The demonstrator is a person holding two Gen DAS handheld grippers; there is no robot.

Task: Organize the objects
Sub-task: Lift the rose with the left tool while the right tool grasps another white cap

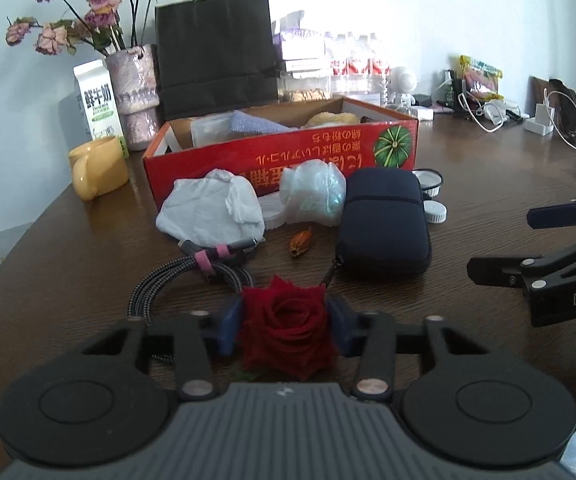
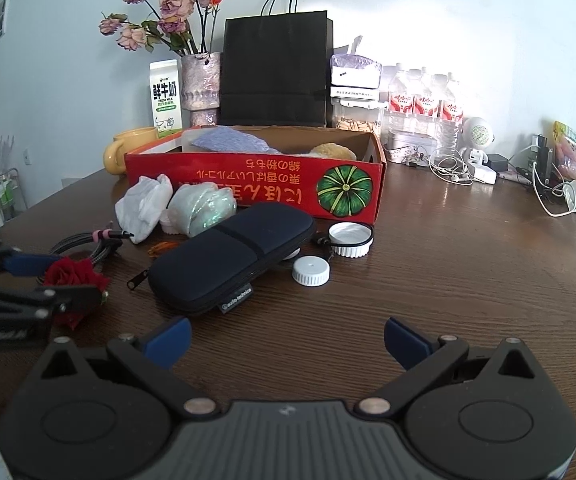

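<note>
A red rose (image 1: 288,332) sits between the blue pads of my left gripper (image 1: 286,322), which is shut on its bloom low over the wooden table (image 1: 447,344). The right wrist view shows the same rose (image 2: 72,274) in the left gripper (image 2: 58,280) at the far left. My right gripper (image 2: 286,336) stands open above bare table, with nothing between its fingers; it also shows at the right edge of the left wrist view (image 1: 523,242). Behind the rose lie a braided cable (image 1: 192,276), a black zip case (image 1: 383,220) and a red cardboard box (image 1: 280,152).
In front of the box lie a crumpled white bag (image 1: 212,208), an iridescent wrapped bundle (image 1: 313,192), a dried bud (image 1: 301,240) and two white caps (image 2: 310,272). A yellow mug (image 1: 96,168), milk carton (image 1: 98,100), flower vase (image 1: 136,92) and black paper bag (image 1: 214,52) stand behind.
</note>
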